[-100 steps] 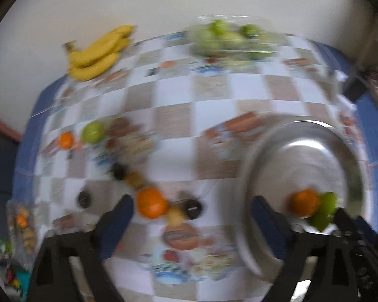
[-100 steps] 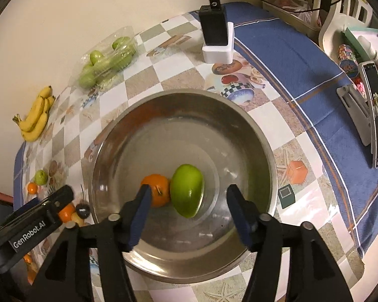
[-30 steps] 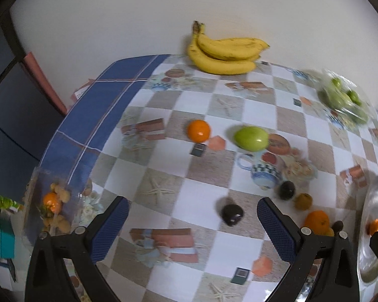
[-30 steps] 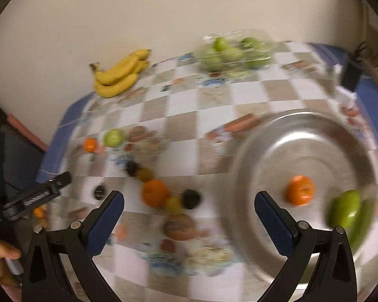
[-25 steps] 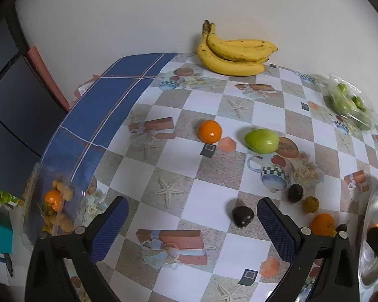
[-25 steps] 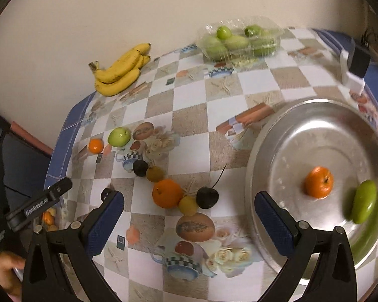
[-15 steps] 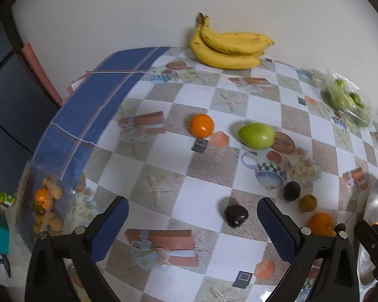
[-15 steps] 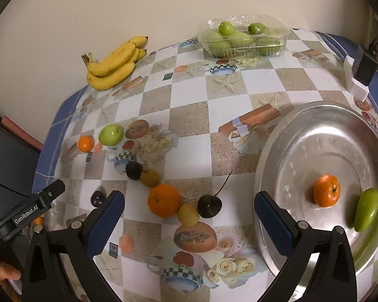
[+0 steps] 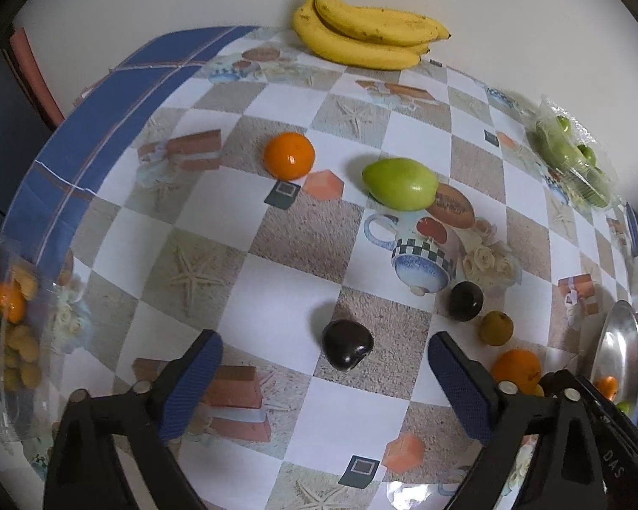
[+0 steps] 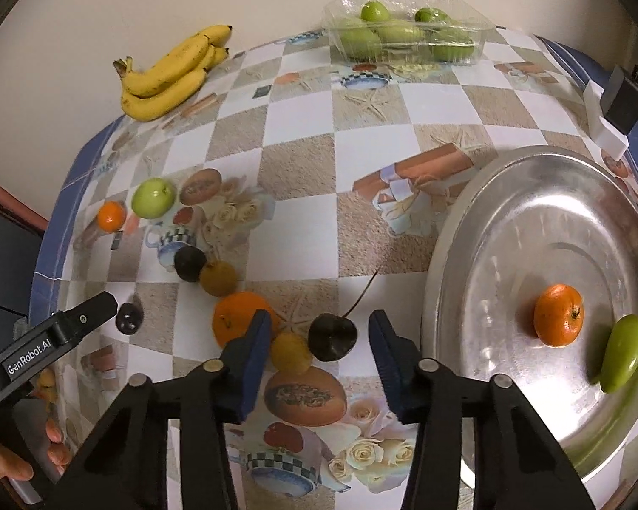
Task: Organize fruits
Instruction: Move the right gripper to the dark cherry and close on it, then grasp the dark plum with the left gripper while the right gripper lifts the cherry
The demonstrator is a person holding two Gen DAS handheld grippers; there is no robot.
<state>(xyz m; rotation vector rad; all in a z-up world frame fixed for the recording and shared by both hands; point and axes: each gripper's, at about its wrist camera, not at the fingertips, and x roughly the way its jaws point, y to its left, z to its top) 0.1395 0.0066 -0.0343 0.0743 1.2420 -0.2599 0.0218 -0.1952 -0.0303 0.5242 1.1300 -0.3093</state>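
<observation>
My left gripper [image 9: 325,376] is open and empty; a dark plum [image 9: 346,344] lies just ahead between its jaws. Beyond it lie a small orange [image 9: 289,156] and a green mango [image 9: 400,184]. My right gripper [image 10: 319,346] is open around a dark cherry with a stem [image 10: 332,337] and a small yellow fruit [image 10: 290,352], beside a big orange [image 10: 238,318]. The steel bowl [image 10: 510,221] at the right holds an orange [image 10: 558,315] and a green mango [image 10: 622,359].
Bananas [image 10: 170,74] and a clear box of green fruit [image 10: 406,34] lie by the wall. A dark fruit [image 10: 189,263] and a brown fruit [image 10: 219,278] lie mid-table. A black-and-white charger [image 10: 612,112] stands behind the bowl. A bag of small fruit [image 9: 15,318] lies at the left edge.
My left gripper has come nearer the dark plum, which now sits between its jaws. My right gripper has narrowed and moved down over the cherry and small yellow fruit.
</observation>
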